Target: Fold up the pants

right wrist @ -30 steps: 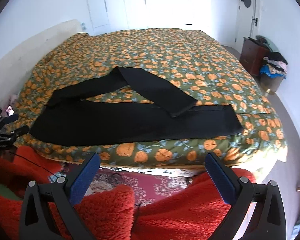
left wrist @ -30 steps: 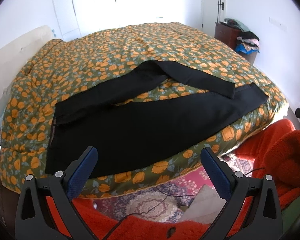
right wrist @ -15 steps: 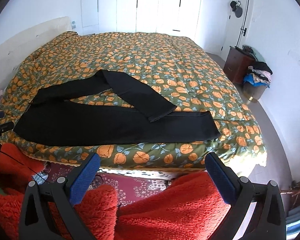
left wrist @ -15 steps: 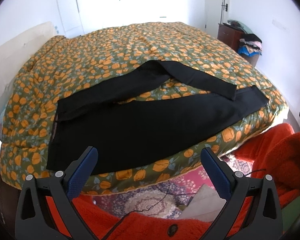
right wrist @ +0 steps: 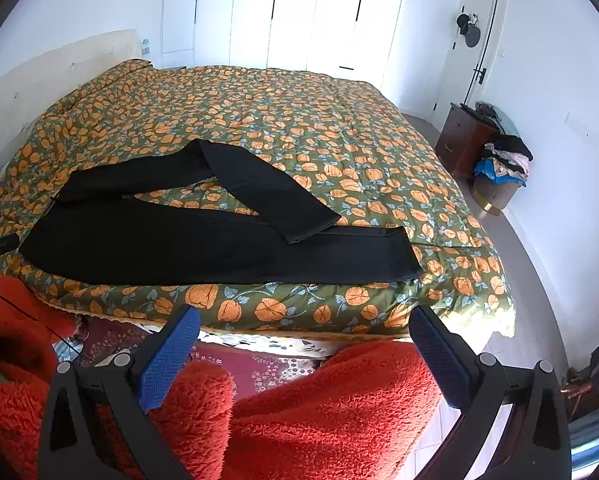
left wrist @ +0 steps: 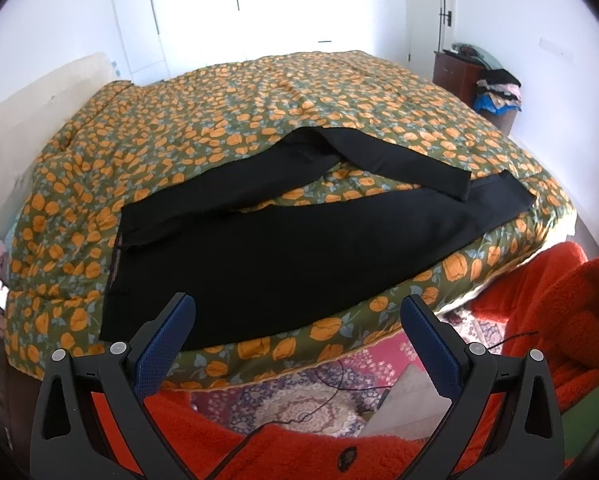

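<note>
Black pants (left wrist: 283,256) lie spread along the near edge of the bed (right wrist: 339,128), waist toward the left end. The near leg (right wrist: 227,252) runs straight along the bed edge. The far leg (right wrist: 259,188) bends at a peak and doubles back, its hem resting across the near leg.

Change over the last second: both cameras have risen and tipped, so the bed sits lower in the right wrist view and more of the wardrobe doors (right wrist: 299,16) shows. The pants have not shifted. That means no fold has started; this reads as approach or repositioning only.

Left gripper (left wrist: 299,344) hangs short of the bed edge, near the waist end, fingers spread wide, nothing between them. Right gripper (right wrist: 303,356) is likewise spread and empty, held back from the bed edge, roughly opposite the middle of the near leg.

Fabric is matte, thin, lies flat with few wrinkles; seams hard to read, black swallows detail, so front or back side is unclear. Quilted bedspread (left wrist: 259,112) is olive with orange flowers, puffy, stitched in lines. A fuzzy red garment (right wrist: 319,408) worn by the person fills the bottom of both views. A patterned rug (left wrist: 299,400) covers the floor below. A dark wooden nightstand (right wrist: 463,136) and a clothes pile (right wrist: 503,160) sit at right.
</note>
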Demonstrator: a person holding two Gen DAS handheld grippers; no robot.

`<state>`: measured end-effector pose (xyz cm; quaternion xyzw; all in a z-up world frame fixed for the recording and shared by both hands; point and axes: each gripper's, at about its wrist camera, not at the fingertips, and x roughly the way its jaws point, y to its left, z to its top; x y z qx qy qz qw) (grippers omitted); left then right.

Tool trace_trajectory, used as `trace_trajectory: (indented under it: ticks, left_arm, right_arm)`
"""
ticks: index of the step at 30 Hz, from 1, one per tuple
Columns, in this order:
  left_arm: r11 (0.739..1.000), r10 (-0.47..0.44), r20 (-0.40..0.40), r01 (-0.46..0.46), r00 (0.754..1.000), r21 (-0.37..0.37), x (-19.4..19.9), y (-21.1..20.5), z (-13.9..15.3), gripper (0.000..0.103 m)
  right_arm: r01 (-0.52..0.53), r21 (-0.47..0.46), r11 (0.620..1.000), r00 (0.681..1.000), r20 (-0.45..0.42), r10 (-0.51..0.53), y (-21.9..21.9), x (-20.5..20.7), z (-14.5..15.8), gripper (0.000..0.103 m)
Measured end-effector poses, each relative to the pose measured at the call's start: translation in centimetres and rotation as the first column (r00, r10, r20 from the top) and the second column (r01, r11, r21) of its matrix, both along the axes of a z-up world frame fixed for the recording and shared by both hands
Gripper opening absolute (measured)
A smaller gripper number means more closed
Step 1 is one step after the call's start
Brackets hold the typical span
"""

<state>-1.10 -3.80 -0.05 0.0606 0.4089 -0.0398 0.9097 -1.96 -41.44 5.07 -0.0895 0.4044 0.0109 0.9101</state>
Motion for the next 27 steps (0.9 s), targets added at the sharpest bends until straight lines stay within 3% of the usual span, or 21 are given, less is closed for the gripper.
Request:
trace_trajectory:
  ticks: [27]
  left_arm:
    - [1.0,0.019,0.007,-0.019,1.0,-0.016,-0.6,0.9,0.0,0.102]
  right_arm:
    - [-0.054,-0.062,0.997,0.999,0.002,0.055,1.9,0.3,-0.2,0.103]
